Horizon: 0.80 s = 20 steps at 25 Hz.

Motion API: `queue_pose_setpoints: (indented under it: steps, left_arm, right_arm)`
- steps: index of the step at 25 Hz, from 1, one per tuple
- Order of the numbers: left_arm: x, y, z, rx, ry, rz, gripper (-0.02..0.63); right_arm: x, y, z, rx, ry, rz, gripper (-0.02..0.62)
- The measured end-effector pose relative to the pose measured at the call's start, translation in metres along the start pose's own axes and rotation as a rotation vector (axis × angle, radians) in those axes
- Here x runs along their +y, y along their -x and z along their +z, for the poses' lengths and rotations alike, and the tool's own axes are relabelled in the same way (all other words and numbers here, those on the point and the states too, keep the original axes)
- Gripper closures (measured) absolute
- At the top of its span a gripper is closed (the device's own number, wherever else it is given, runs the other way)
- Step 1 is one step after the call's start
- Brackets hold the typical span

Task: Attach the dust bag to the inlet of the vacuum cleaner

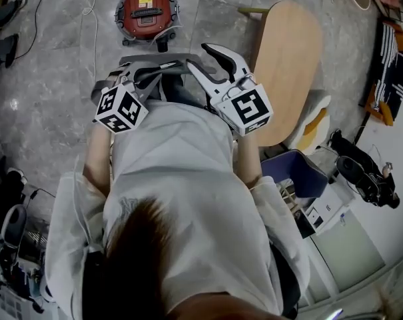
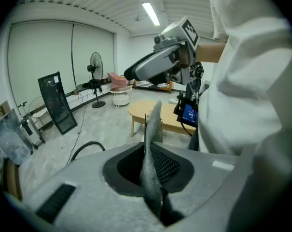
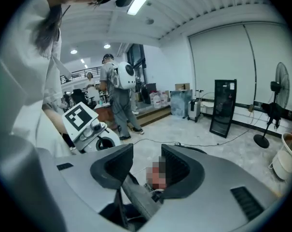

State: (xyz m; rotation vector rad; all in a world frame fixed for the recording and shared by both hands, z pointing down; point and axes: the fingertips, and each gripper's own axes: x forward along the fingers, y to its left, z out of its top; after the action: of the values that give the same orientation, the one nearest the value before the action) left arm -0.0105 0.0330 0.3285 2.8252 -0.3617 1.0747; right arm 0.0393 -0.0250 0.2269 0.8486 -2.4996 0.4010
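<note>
Grey stone floor (image 1: 48, 79), head view. The red vacuum cleaner (image 1: 148, 11) stands at top centre, well apart from both tools. Left gripper (image 2: 153, 178) is clamped on a fold of the grey dust bag (image 2: 154, 124). Right gripper (image 3: 146, 170) is released, with a grey strip (image 3: 136, 199) loose beneath its jaws. Advisable: take the bag's collar with the right, then lower it squarely; the inlet cannot be made out.

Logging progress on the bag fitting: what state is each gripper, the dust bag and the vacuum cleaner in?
left gripper: shut on the dust bag.
right gripper: open, gripping nothing.
dust bag: held by the left gripper, not yet at the vacuum cleaner.
vacuum cleaner: upright, apart from both grippers.
</note>
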Motion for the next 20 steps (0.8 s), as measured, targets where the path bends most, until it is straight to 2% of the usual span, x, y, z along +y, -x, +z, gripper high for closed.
queue_pose_setpoints:
  steps: [3,9,13,16,18,20]
  left_arm:
    - [-0.001,-0.009,-0.006,0.016,-0.004,-0.017,0.568]
    - [-0.006,-0.025,-0.018,0.058,-0.014,-0.047,0.568]
    - [-0.007,-0.035,-0.02,0.08,-0.011,-0.041,0.568]
    - [-0.009,-0.045,-0.018,0.086,-0.001,-0.031,0.568]
    - [-0.009,-0.054,-0.019,0.099,-0.004,-0.024,0.568]
    - [-0.011,-0.065,-0.023,0.113,-0.005,-0.016,0.568]
  right_arm:
    - [0.012,-0.012,-0.019,0.1,0.071,0.103,0.407]
    - [0.03,-0.035,-0.08,0.379,0.333,0.282,0.431]
    - [0.036,-0.045,-0.118,0.526,0.421,0.385,0.442]
    - [0.031,-0.05,-0.144,0.605,0.474,0.42,0.455]
    - [0.023,-0.054,-0.156,0.625,0.521,0.423,0.51]
    - [0.017,-0.056,-0.167,0.627,0.545,0.432,0.527]
